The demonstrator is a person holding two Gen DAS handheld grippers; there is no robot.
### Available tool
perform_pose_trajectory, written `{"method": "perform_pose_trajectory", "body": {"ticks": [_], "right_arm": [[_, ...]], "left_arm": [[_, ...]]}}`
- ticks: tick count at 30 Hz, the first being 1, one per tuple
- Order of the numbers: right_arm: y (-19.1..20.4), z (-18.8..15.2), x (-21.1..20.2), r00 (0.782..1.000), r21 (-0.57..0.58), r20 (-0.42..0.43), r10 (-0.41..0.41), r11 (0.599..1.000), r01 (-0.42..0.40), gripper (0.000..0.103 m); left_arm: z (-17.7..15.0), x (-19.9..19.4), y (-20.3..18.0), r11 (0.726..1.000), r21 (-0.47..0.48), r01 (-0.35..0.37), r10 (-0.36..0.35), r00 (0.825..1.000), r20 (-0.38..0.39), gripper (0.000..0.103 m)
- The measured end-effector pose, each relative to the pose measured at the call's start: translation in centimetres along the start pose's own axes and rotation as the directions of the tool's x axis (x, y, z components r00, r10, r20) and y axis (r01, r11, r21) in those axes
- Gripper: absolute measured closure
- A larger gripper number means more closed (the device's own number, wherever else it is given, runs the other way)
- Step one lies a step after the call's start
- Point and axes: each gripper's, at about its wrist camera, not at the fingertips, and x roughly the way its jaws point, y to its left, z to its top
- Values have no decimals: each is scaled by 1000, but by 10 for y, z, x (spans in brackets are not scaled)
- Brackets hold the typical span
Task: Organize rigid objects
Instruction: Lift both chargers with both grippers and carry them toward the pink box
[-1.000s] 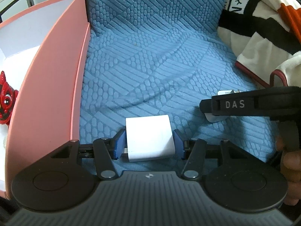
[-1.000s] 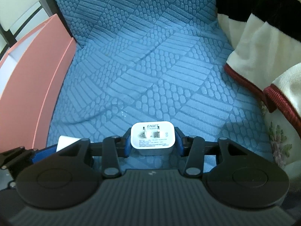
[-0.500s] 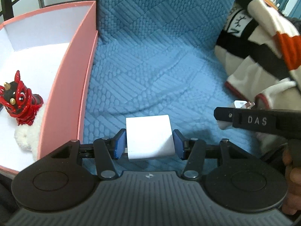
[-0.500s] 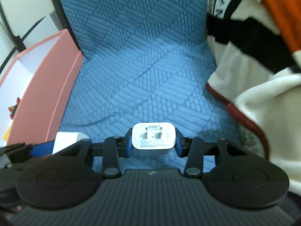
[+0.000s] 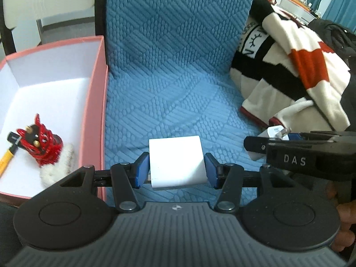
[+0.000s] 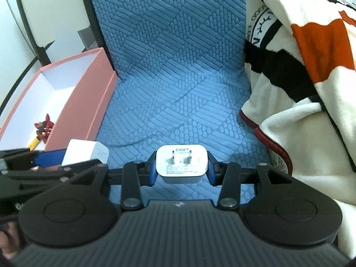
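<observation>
The left gripper (image 5: 176,169) was closed on a plain white, smooth-sided plastic block with rounded edges (image 5: 176,162), its blue pads pressed flat against the two side faces, the jaws standing about half apart around it. The right gripper (image 6: 182,166) was clamped the same way on a white rounded plastic wall charger with two metal prongs (image 6: 182,163), prongs facing the camera. Both objects hung clear above the blue quilted fabric surface (image 5: 178,84), not resting on it.

The pink open cardboard box with a white inside (image 5: 94,102) sat to the left, just beside the left gripper, already holding a red horned toy figure with white fluff (image 5: 42,144) and a small yellow-handled tool (image 5: 6,158). A cream, black and orange striped fleece blanket (image 6: 300,89) lay heaped on the right.

The step in hand looked like carrying both pieces to the box. To do it well, the left one should probably go first, crossing the pink wall with the block high enough to clear the rim, and be set on bare white floor behind the toy. The right should wait clear so the two grippers do not collide, and both grips should stay firm, since the smooth casings could slip
</observation>
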Motion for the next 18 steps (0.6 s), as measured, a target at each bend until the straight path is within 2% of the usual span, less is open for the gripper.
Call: {"method": "perform_pose_trajectory", "body": {"ticks": [4, 7, 11, 14, 18], "right_arm": [[5, 2, -10, 1000, -14, 15, 8, 1000, -8, 57], [11, 7, -18, 999, -23, 31, 18, 1000, -17, 57], [23, 15, -29, 998, -57, 54, 36, 998, -33, 57], [32, 22, -36, 996, -78, 74, 55, 996, -50, 57], [47, 30, -43, 992, -113, 98, 78, 991, -67, 57]], "left_arm": [[7, -21, 4, 1000, -4, 3, -3, 1000, 25, 44], [17, -35, 11, 999, -32, 31, -30, 999, 28, 44], [29, -57, 13, 1000, -28, 11, -9, 998, 65, 44], [39, -72, 22, 998, -50, 24, -21, 997, 72, 44], [56, -97, 33, 999, -45, -7, 12, 995, 100, 44]]}}
